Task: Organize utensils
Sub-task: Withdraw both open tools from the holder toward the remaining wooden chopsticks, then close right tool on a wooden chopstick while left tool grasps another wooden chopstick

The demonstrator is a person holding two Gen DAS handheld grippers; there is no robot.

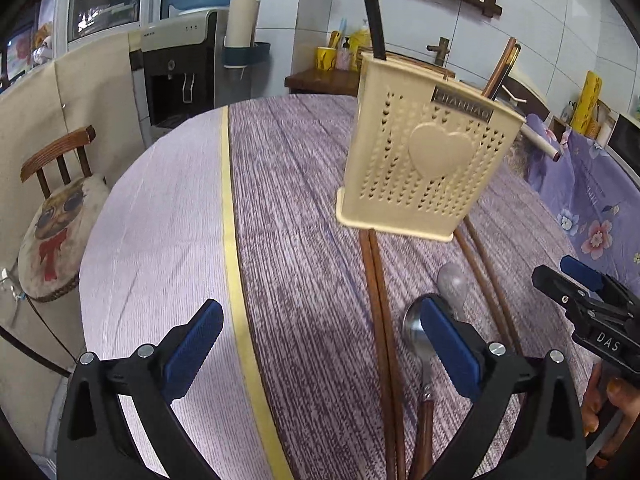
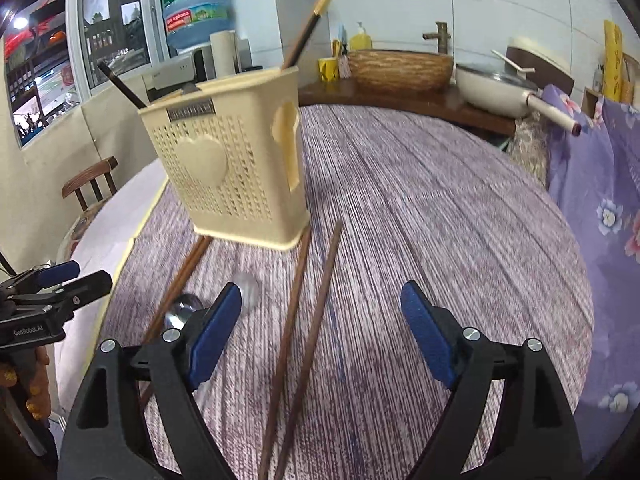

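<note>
Utensil holder [image 1: 430, 168]: a cream plastic caddy, tall and boxy, its walls pierced with rows of small holes, a raised heart on the front and a dark nameplate near the rim. It stands upright on the tabletop [image 1: 300, 200], which wears a purple-grey streaked cloth.

Inside the holder: a few dark sticks [image 1: 374, 16] lean out of the top (one has a gold band in the right wrist view).

First chopstick pair [image 1: 380, 320]: two reddish-brown wooden sticks lying side by side, far ends at the holder's base.

Second chopstick pair [image 2: 304, 320]: same wood, lying flat to the right of the first, slightly splayed.

Spoon [image 1: 416, 328]: shiny metal bowl, brown wooden handle, lying between the two pairs.

Left gripper [image 1: 320, 328]: jaws released wide, blue pads empty, above the first pair and the spoon.

Right gripper [image 2: 320, 320]: jaws released, nothing between the pads; the second pair lies below them.
</note>
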